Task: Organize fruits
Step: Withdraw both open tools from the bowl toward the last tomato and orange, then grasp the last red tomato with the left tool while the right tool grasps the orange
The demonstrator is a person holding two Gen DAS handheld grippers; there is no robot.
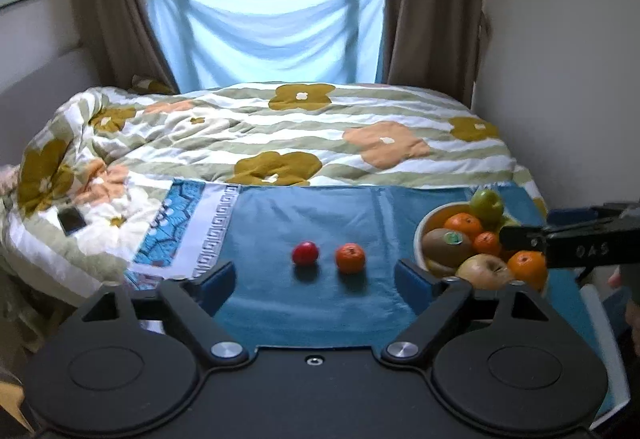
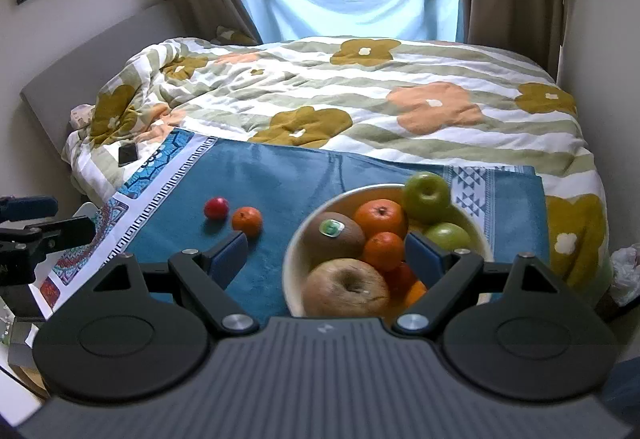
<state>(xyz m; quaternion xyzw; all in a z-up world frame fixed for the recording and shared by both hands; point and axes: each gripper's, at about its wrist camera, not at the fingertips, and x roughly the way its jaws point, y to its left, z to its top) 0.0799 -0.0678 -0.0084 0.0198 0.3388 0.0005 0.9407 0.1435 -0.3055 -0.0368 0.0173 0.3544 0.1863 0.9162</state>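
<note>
1. My left gripper (image 1: 314,275) has its fingers (image 1: 218,279) spread wide over the blue cloth (image 1: 280,223), gripping nothing.
2. My right gripper (image 2: 326,255) is spread just as wide, empty, above the near part of the bowl (image 2: 290,263).
3. The bowl holds a brown apple (image 2: 346,287), a kiwi (image 2: 332,235), oranges (image 2: 380,217) and green apples (image 2: 426,193).
4. Left of the bowl, on the cloth, an orange (image 1: 350,258) lies just beside a red fruit (image 1: 305,253).
5. Beyond them I see a flowered duvet (image 1: 320,135), with a phone (image 1: 71,221) on it at far left.
</note>
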